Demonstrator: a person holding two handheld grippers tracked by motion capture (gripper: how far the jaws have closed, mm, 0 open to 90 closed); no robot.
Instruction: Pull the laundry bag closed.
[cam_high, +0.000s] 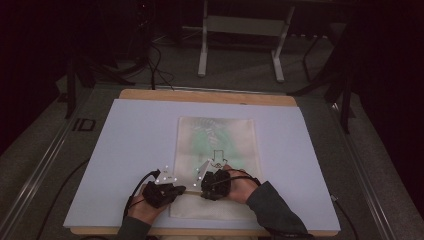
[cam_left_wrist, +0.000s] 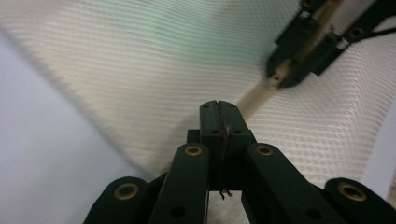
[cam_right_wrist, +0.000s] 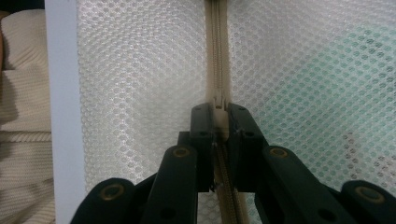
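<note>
the mesh zipper bag (cam_high: 220, 145) is lying flat on the pale blue board (cam_high: 130, 145) that is covering the wooden table (cam_high: 150, 94), its near end reaching toward the person's edge. there is one bag, one beige zipper (cam_right_wrist: 217, 56) running across it, one zipper slider (cam_right_wrist: 218, 100), two hand-held grippers and two hands. something green is showing through the white netting in the far half of the bag.

the left gripper (cam_high: 175, 187) is sitting at the bag's near left edge, and in the left gripper view its jaws are standing pressed together, pinching a thin fold of the mesh (cam_left_wrist: 219, 116) at the tips. the right gripper (cam_high: 215, 175) is resting on top of the bag just beside the left one, with the person's right hand (cam_high: 240, 186) behind it. in the right gripper view its jaws are standing narrow, closing on the zipper slider right at the tips, with the zipper tape running straight away from them and back down between the jaws. in the left gripper view the right gripper (cam_left_wrist: 299, 60) is showing farther off, straddling the same beige zipper line. the two grippers are lying near each other without touching, both at the near end of the bag.
</note>
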